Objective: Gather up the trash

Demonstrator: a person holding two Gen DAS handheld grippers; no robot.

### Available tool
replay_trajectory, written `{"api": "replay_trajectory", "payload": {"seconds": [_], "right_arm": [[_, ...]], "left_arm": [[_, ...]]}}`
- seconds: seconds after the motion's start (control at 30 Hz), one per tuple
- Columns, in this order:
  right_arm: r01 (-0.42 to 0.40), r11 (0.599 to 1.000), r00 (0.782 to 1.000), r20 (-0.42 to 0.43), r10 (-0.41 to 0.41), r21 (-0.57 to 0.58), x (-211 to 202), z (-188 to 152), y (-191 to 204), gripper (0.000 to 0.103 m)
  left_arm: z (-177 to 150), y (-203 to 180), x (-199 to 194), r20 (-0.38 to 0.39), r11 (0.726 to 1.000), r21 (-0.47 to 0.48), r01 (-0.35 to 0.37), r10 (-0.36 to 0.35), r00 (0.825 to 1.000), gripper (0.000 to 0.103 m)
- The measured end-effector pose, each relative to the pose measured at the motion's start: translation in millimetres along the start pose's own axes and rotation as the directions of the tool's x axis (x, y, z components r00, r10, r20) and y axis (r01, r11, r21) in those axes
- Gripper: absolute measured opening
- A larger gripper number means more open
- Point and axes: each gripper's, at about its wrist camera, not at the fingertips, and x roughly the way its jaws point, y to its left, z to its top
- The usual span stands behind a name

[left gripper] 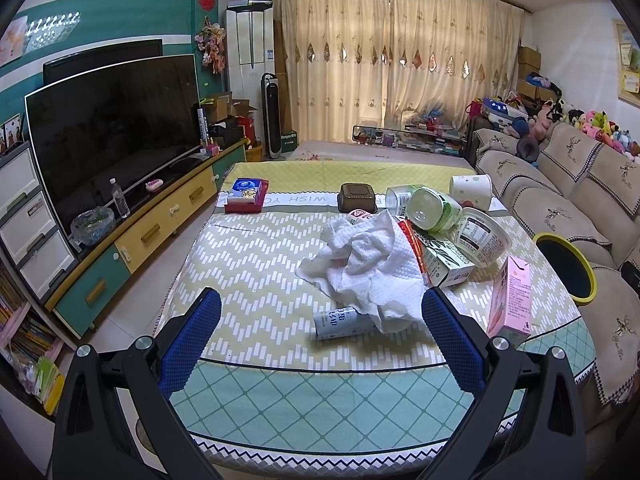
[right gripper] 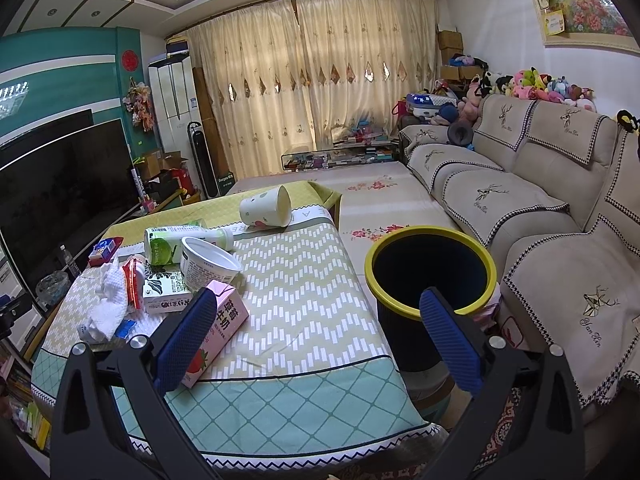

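Observation:
Trash lies on the patterned table (left gripper: 256, 248): a crumpled white paper towel (left gripper: 368, 268) over a small white tube (left gripper: 340, 322), a green-and-white carton (left gripper: 444, 260), a white tub (left gripper: 482, 240), a green bottle (left gripper: 434, 208), a paper cup (left gripper: 470, 190) and a pink carton (left gripper: 510, 300). My left gripper (left gripper: 320, 308) is open and empty just in front of the towel. My right gripper (right gripper: 316, 312) is open and empty above the table's right side, its left finger beside the pink carton (right gripper: 218, 328). The black bin with a yellow rim (right gripper: 432, 272) stands right of the table.
A brown lidded box (left gripper: 357, 197) and a red tray with a tissue pack (left gripper: 245, 196) sit at the table's far end. A TV (left gripper: 112, 132) on a low cabinet runs along the left. A beige sofa (right gripper: 540, 208) lies right of the bin.

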Motion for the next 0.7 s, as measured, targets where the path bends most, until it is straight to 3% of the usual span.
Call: {"api": "replay_trajectory", "payload": {"seconds": [0.7], "right_arm": [[-0.002, 1.0, 1.0, -0.003, 0.002, 0.0, 1.9, -2.0, -0.3, 0.097]], "left_arm": [[-1.2, -1.6, 3.1, -0.01, 1.0, 0.001, 0.003, -0.003, 1.0, 0.099]]}}
